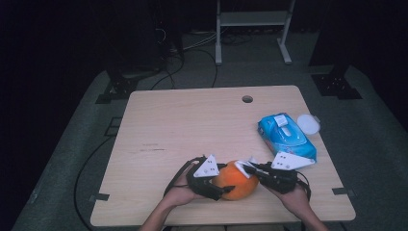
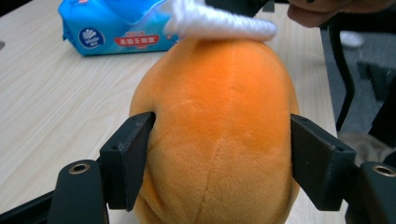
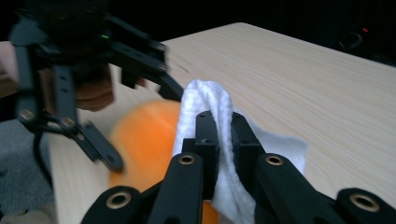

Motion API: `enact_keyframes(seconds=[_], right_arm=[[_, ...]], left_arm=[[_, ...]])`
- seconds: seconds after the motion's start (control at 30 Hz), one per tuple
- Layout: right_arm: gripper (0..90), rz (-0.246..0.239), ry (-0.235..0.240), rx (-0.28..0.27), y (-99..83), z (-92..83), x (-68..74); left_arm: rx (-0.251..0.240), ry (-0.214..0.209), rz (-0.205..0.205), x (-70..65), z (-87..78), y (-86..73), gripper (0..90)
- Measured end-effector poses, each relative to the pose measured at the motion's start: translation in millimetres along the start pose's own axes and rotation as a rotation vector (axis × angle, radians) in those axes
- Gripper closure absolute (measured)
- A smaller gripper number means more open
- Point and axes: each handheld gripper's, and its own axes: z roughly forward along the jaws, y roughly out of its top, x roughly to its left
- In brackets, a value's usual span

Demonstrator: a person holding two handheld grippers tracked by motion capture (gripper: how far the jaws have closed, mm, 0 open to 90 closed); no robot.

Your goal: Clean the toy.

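at the lower middle of the high view, our left hand-held gripper (image 1: 222, 185) is clamped on the orange plush toy (image 1: 237, 180), jaws pressing both its sides. just right of it, our right hand-held gripper (image 1: 251, 169) is closed on a white wipe (image 1: 244, 168) touching the toy's top. farther up right on the desk (image 1: 192, 125) lies a blue wipes pack (image 1: 286, 134).
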Motion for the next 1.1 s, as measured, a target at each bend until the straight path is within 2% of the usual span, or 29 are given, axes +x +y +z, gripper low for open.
enact_keyframes(seconds=[0.1, 0.13, 0.17, 0.23, 0.27, 0.37, 0.43, 0.57, 0.63, 0.67, 0.77, 0.9, 1.03, 1.1], right_arm=[[83.6, -0.052, -0.009, 0.011, 3.6, 3.2, 6.8], [83.7, -0.051, -0.015, 0.02, 2.4, 3.2, 6.5], [83.7, -0.051, -0.017, 0.019, 1.3, 3.2, 5.5], [83.6, -0.043, -0.02, 0.023, -1.6, 1.3, 1.9], [83.6, -0.034, -0.021, 0.022, -2.9, -0.3, -0.2], [83.6, -0.023, -0.03, 0.022, -3.9, -4.5, -3.4], [83.5, -0.044, -0.038, 0.021, -1.3, -4.5, 0.6], [83.6, -0.081, 0.015, 0.014, 7.8, 4.8, 14.6], [83.6, -0.096, 0.032, 0.03, 10.7, 11.5, 20.4], [83.6, -0.103, 0.031, 0.035, 11.6, 13.7, 21.6], [83.6, -0.098, 0.026, 0.04, 11.1, 12.6, 16.3], [83.6, -0.079, -0.021, 0.051, 3.4, 0.7, 3.0], [83.6, -0.022, -0.086, 0.07, -14.1, -17.1, -14.9], [83.6, 0.012, -0.109, 0.078, -27.7, -25.4, -24.1]], left_arm=[[-0.008, -0.01, -0.015, 1.3, -0.4, -1.9, 21.5], [-0.02, -0.024, -0.064, 6.0, -0.3, -5.1, 16.4], [-0.021, -0.028, -0.087, 8.1, 0.2, -6.2, 13.6], [-0.012, -0.036, -0.122, 11.1, 1.7, -6.9, 9.3], [-0.02, -0.042, -0.124, 11.4, 2.0, -7.3, 10.1], [-0.025, -0.031, -0.109, 9.4, 1.5, -6.1, 20.0], [-0.028, -0.017, -0.089, 6.5, 2.5, -3.1, 24.4], [-0.013, 0.011, -0.017, -5.4, 8.9, 6.7, 24.3], [-0.002, 0.022, 0.011, -8.8, 9.9, 8.1, 24.2], [0.0, 0.023, 0.01, -8.9, 9.3, 7.5, 24.3], [-0.013, 0.014, -0.004, -5.4, 7.3, 2.8, 25.5], [-0.016, -0.003, -0.034, 1.6, 4.2, -4.2, 25.5], [-0.029, -0.016, -0.089, 9.4, 2.2, -10.1, 24.0], [-0.037, -0.019, -0.101, 11.0, 2.6, -10.9, 23.4]])
